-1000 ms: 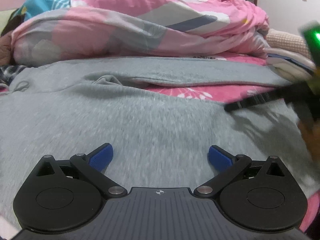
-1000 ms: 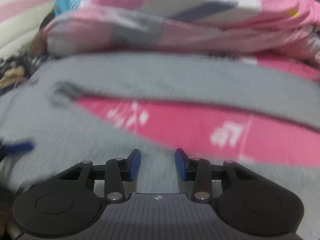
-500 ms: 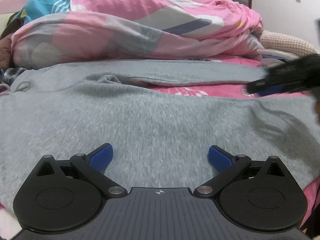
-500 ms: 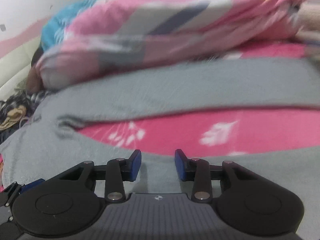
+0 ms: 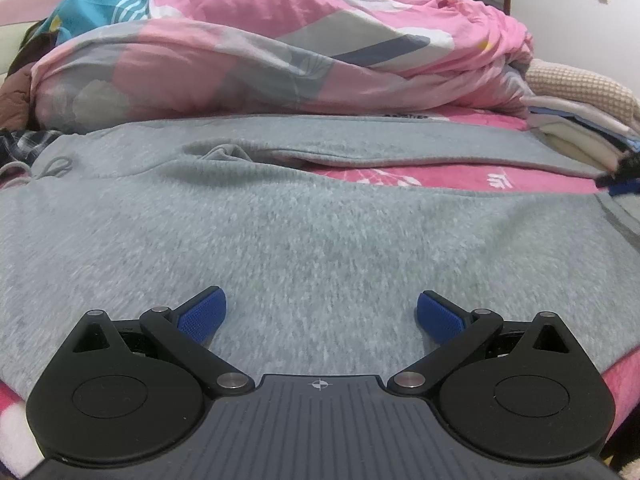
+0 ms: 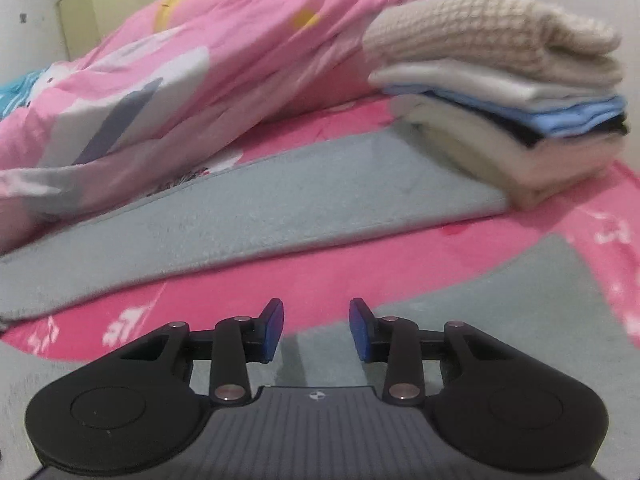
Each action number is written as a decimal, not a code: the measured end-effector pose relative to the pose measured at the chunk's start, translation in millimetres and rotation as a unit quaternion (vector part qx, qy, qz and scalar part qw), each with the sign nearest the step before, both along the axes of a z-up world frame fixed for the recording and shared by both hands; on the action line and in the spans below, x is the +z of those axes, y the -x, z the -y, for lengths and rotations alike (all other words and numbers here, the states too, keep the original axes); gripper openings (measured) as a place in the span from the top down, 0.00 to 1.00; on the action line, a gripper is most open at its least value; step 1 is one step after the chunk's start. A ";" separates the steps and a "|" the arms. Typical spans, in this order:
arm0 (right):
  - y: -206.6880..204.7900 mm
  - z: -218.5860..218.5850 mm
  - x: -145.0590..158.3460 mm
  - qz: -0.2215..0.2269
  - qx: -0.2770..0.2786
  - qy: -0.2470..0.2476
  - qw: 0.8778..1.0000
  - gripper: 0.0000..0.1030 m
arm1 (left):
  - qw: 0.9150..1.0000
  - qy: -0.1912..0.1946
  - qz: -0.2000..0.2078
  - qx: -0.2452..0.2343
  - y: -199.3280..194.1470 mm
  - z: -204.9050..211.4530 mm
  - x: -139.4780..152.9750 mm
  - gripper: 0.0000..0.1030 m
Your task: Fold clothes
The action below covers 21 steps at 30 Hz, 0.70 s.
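A grey fleece garment lies spread on the pink bed sheet, with one long grey part stretched across behind it. My left gripper hovers over the near grey part, jaws wide open with nothing between them. My right gripper is open with a narrower gap, empty, above the edge of the near grey part. The far grey strip runs ahead of it up to the folded stack. The tip of the right gripper shows at the right edge of the left wrist view.
A rumpled pink quilt is heaped along the far side of the bed. A stack of folded clothes, beige knit on top, sits at the right on the end of the grey strip. Dark clothes lie at the far left.
My right gripper has swept to the right across the garment, from its middle to the end by the folded stack, and has rolled. The left gripper has stayed put, still open.
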State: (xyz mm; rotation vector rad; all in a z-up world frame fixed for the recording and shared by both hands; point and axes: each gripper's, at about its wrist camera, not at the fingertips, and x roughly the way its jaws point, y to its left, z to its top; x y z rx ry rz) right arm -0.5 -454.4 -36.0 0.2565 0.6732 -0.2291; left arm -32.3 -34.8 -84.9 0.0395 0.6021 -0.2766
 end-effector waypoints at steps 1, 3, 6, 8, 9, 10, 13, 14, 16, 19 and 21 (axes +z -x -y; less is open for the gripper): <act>4.7 4.2 -2.8 -0.006 -0.002 0.002 1.000 0.62 | 1.000 0.000 0.000 0.000 0.1 0.1 0.2 0.00; 1.6 24.0 -17.3 -0.028 -0.019 0.022 0.999 0.63 | 1.000 -0.002 -0.002 -0.001 0.1 0.4 0.9 0.00; 1.9 69.2 -21.9 -0.014 -0.063 0.033 0.997 0.63 | 1.000 -0.002 -0.005 0.000 0.1 -0.8 2.0 0.00; 2.8 98.5 -19.6 -0.019 -0.114 0.064 0.991 0.62 | 1.000 0.000 -0.005 0.003 1.2 -1.5 1.7 0.00; 3.5 113.4 -18.7 -0.021 -0.138 0.077 0.987 0.62 | 1.000 0.000 -0.005 0.004 1.5 -1.3 1.6 0.00; 6.6 130.4 -20.2 -0.023 -0.157 0.074 0.984 0.61 | 1.000 -0.001 -0.005 0.005 1.4 -1.0 1.6 0.00; 25.6 162.2 -15.9 -0.018 -0.217 0.025 0.976 0.61 | 1.000 -0.001 -0.007 0.007 0.7 -0.2 2.1 0.00; 32.5 163.9 -10.9 -0.016 -0.234 0.021 0.972 0.60 | 1.000 0.000 -0.008 0.008 0.4 -0.1 2.3 0.00; 43.8 143.4 3.0 0.003 -0.217 0.021 0.976 0.60 | 1.000 -0.002 -0.009 0.011 0.2 0.3 2.6 0.00; 40.5 80.3 21.1 0.044 -0.096 -0.019 0.994 0.60 | 1.000 -0.003 -0.014 0.015 -0.2 1.2 3.7 0.00; 23.8 22.5 20.9 0.044 0.015 -0.025 0.999 0.60 | 1.000 -0.004 -0.017 0.018 -0.4 1.7 4.6 0.00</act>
